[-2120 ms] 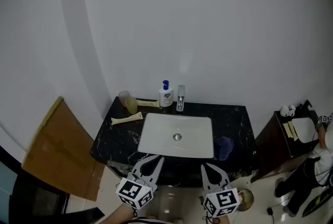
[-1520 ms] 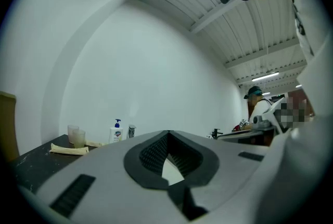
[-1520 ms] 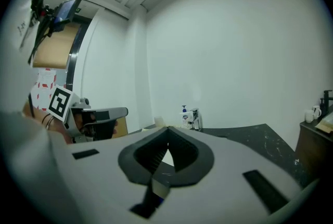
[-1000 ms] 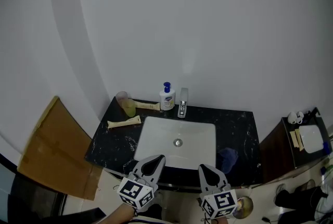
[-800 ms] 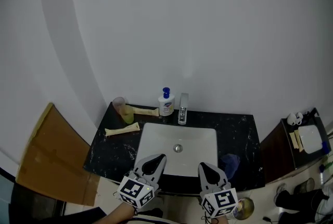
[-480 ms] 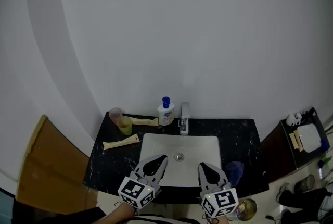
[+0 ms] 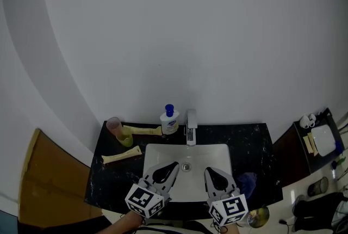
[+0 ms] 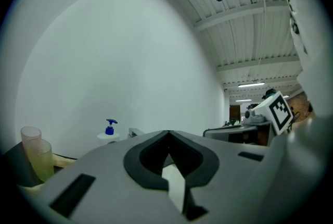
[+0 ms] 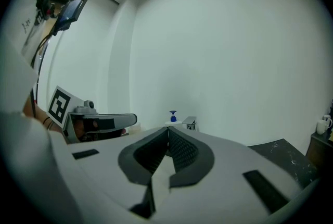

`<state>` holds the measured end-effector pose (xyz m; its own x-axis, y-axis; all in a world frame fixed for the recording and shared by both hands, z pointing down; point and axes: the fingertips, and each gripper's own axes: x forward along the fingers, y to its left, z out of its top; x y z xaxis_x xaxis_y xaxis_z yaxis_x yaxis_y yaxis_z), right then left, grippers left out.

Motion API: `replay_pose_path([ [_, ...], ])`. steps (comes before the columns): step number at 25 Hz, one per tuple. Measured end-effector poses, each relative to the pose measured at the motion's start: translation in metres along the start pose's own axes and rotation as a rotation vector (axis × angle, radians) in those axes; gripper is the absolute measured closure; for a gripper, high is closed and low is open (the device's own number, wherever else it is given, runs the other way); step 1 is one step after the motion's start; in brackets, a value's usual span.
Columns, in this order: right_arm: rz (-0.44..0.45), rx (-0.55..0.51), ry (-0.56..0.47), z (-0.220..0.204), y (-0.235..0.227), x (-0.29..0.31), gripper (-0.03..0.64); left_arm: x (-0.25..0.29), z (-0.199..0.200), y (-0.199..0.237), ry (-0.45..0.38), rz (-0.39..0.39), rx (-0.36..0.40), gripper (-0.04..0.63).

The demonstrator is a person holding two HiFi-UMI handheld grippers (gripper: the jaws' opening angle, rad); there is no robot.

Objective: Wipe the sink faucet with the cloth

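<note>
Both grippers, left gripper (image 7: 172, 164) and right gripper (image 7: 207, 170), hover level over the near edge of the sink (image 7: 217, 155), aimed at the faucet (image 7: 191, 125) on the back rim. Each has its jaws closed on nothing. The blue cloth (image 7: 248, 180) lies on the tabletop (image 7: 247, 143) near the right gripper, which looks best placed to fetch it.

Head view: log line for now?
left tool, right tool: shut, empty | blue cloth: untouched, on black counter right of white sink | chrome faucet: untouched
</note>
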<state>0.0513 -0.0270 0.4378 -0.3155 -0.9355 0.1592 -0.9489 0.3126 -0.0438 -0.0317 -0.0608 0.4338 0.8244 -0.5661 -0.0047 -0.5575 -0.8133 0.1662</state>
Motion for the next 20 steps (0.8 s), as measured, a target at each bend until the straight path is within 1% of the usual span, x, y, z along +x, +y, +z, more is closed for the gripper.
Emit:
replay_pose_path([
  [4,0.016,0.002,0.002,0.001,-0.016,0.009,0.611,0.021,-0.003,-0.002,0.013,0.008,0.003,0.597],
  [6,0.007,-0.001,-0.011,0.001,-0.025,0.010,0.611,0.030,-0.006,-0.007,0.020,0.005,0.007,0.597],
  [9,-0.038,-0.001,-0.038,0.002,-0.048,0.004,0.611,0.050,-0.014,-0.016,0.044,-0.021,0.019,0.597],
  [11,-0.079,0.007,-0.035,-0.004,-0.069,-0.004,0.611,0.065,-0.024,-0.026,0.068,-0.048,0.029,0.597],
  [13,-0.129,0.006,-0.022,-0.014,-0.092,-0.016,0.611,0.084,-0.033,-0.040,0.088,-0.093,0.038,0.597],
  [15,-0.191,-0.003,-0.008,-0.026,-0.117,-0.032,0.611,0.104,-0.041,-0.059,0.099,-0.158,0.040,0.597],
  [20,-0.352,0.024,0.042,-0.062,-0.169,-0.084,0.611,0.155,-0.066,-0.123,0.148,-0.327,0.055,0.597],
])
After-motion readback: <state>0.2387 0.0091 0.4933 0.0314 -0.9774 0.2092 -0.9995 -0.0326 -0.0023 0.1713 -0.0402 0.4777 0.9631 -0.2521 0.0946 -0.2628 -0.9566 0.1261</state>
